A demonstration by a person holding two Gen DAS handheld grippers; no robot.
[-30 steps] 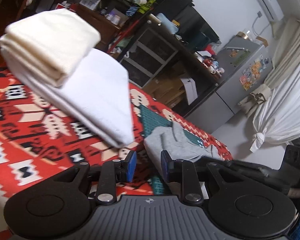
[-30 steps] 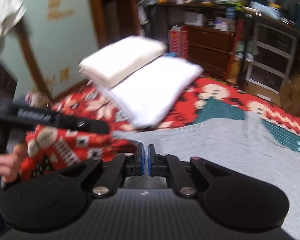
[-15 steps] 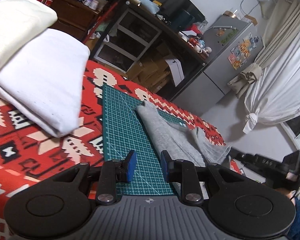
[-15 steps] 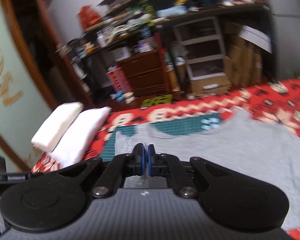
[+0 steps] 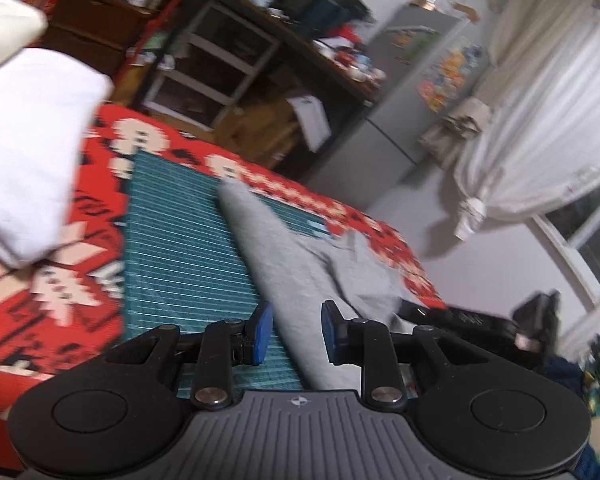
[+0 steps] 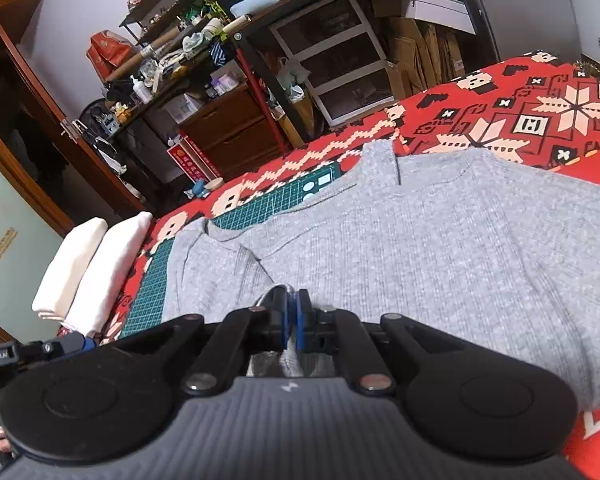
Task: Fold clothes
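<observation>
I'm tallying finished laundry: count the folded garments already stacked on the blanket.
2. A cream folded garment lies at the blanket's far left edge; a white folded garment sits right beside it, nearer the green mat. More could be hidden outside the view.

Sweater on cutting mat, folded stack to its left
</observation>
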